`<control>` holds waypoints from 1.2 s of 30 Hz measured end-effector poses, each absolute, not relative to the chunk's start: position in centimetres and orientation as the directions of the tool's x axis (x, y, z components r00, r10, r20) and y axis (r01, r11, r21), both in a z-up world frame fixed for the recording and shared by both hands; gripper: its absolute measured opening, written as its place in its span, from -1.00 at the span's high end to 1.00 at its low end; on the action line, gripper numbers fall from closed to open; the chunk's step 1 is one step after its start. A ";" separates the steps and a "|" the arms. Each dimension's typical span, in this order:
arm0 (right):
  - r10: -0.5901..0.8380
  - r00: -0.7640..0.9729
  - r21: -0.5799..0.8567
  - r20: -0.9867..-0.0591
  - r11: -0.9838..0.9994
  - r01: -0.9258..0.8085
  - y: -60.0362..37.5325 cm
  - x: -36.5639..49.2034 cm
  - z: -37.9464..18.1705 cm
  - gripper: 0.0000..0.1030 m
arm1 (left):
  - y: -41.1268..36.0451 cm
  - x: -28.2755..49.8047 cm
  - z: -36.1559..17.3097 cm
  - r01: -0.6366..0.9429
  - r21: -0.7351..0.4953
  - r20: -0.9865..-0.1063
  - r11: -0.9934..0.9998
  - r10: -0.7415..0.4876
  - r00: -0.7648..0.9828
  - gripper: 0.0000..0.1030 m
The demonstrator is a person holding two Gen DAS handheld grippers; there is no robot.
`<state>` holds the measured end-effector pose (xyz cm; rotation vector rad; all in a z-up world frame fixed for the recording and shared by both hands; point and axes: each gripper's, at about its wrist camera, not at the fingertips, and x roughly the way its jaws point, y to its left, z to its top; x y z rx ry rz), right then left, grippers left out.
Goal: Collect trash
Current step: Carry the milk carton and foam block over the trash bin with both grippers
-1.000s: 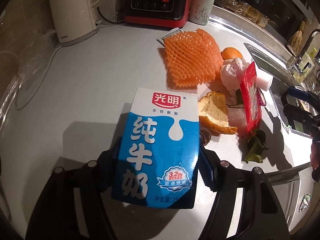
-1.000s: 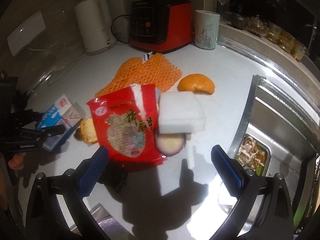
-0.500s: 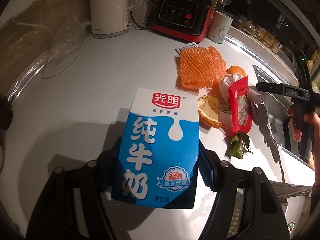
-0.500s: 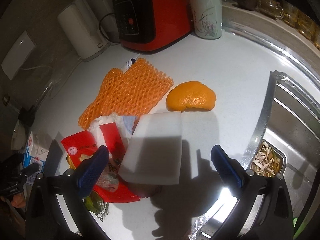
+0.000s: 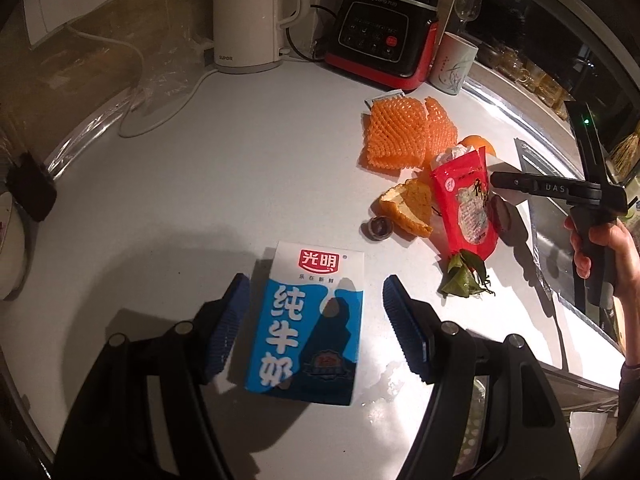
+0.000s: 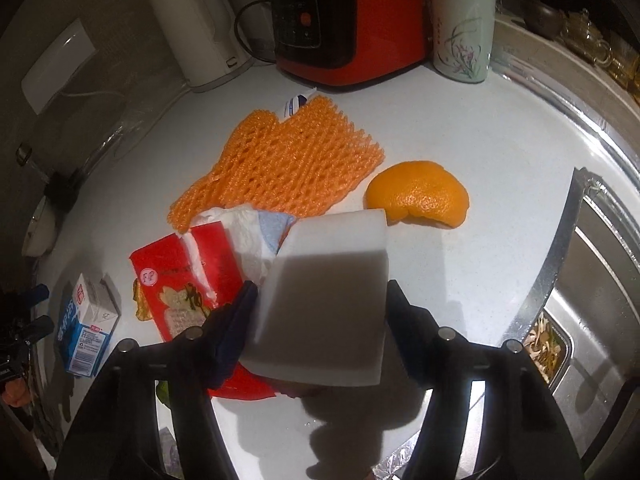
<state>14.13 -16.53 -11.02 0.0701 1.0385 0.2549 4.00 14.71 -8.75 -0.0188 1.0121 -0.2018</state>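
Note:
A blue and white milk carton (image 5: 308, 328) lies on the white counter (image 5: 160, 184) between the fingers of my left gripper (image 5: 312, 312), which is open and clear of its sides. The carton also shows in the right wrist view (image 6: 86, 320). My right gripper (image 6: 320, 300) is shut on a white foam block (image 6: 324, 300). Beside it lie a red snack bag (image 6: 188, 284), crumpled tissue (image 6: 244, 236), orange foam netting (image 6: 280, 164) and an orange peel (image 6: 418, 194). The left wrist view shows the red bag (image 5: 466, 204), a bread piece (image 5: 408, 208) and green leaves (image 5: 466, 278).
A white kettle (image 5: 250, 12), a red and black appliance (image 5: 380, 36) and a patterned cup (image 5: 454, 64) stand at the back. A steel sink (image 6: 592, 280) with a food tray (image 6: 544, 344) lies to the right. A power cord (image 5: 160, 116) runs across the back left.
My left gripper opened and let go of the milk carton, which now lies on the counter. My right gripper moved in and closed on the white foam block.

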 end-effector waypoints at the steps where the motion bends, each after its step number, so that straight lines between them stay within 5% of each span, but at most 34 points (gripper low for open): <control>1: 0.239 0.492 0.171 -0.837 0.969 -0.180 -16.5 13.7 -10.5 -0.26 | 14.6 3.8 -8.5 0.164 -0.110 -0.836 0.980 -0.180 0.519 -0.29; 11: 0.266 0.571 0.188 -0.777 0.963 -0.192 -15.7 4.9 -5.4 -0.26 | 14.5 2.9 -8.2 0.228 -0.080 -0.821 0.970 -0.194 0.538 -0.29; 16: 0.271 0.586 0.209 -0.763 0.963 -0.173 -15.1 1.0 -4.3 -0.26 | 14.4 3.7 -10.5 0.256 -0.064 -0.851 0.965 -0.187 0.491 -0.58; 21: 0.272 0.588 0.224 -0.761 0.962 -0.155 -14.5 -1.1 -4.1 -0.26 | 13.5 4.8 -13.7 0.285 -0.011 -0.885 0.958 -0.142 0.444 -0.65; 23: 0.267 0.592 0.228 -0.761 0.963 -0.141 -14.3 -1.7 -4.1 -0.26 | 13.3 5.3 -14.8 0.296 -0.011 -0.896 0.955 -0.141 0.421 -0.53; 24: 0.266 0.593 0.231 -0.760 0.963 -0.136 -14.2 -2.0 -4.1 -0.26 | 13.3 5.5 -15.2 0.299 -0.014 -0.901 0.954 -0.141 0.409 -0.22; 36: 0.271 0.593 0.263 -0.758 0.959 -0.103 -13.5 -6.6 -4.6 -0.26 | 11.8 1.9 -12.9 0.341 -0.116 -0.881 0.933 -0.255 0.397 -0.21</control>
